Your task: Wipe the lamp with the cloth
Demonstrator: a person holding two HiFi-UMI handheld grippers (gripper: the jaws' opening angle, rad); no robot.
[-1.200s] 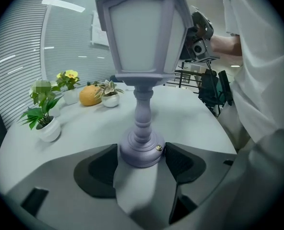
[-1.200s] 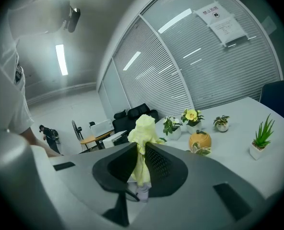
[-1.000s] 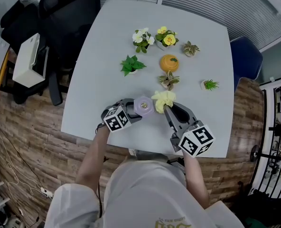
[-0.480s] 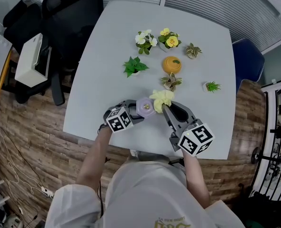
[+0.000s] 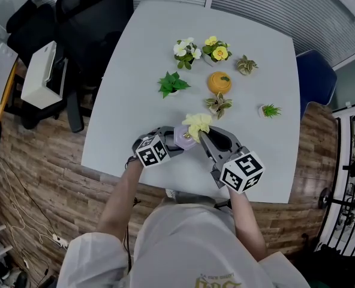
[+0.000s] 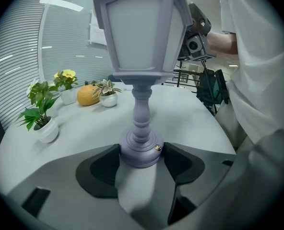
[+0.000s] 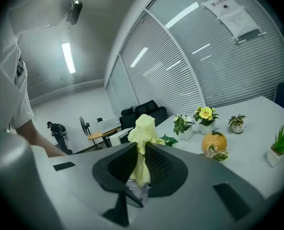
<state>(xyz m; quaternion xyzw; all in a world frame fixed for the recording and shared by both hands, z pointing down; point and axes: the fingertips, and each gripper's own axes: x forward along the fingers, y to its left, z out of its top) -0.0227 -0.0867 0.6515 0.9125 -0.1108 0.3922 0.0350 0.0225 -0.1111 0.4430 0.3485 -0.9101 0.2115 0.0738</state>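
A lavender lantern-shaped lamp point(image 6: 141, 56) stands upright on the white table point(image 5: 141, 59). My left gripper point(image 6: 141, 158) is shut on its round base, one pad on each side; the jaws have just closed a little onto it. From above, the lamp point(image 5: 183, 138) sits between the left gripper point(image 5: 176, 144) and the right gripper point(image 5: 199, 134). The right gripper point(image 7: 143, 166) is shut on a bunched yellow cloth point(image 7: 143, 138), which sticks up past its fingertips. In the head view the cloth point(image 5: 196, 123) lies against the lamp's top on its right side.
Behind the lamp stand a small leafy plant point(image 5: 218, 104), an orange pumpkin-shaped ornament point(image 5: 219, 83), a green plant point(image 5: 172, 84), white flowers point(image 5: 185, 48), yellow flowers point(image 5: 217, 50) and two tiny plants point(image 5: 246, 65) point(image 5: 270, 110). A black chair point(image 5: 90, 17) is at the table's left, a blue one point(image 5: 312, 77) at its right.
The right gripper has carried the cloth to the left, up against the lamp's top. The left gripper and the lamp have stayed where they were.
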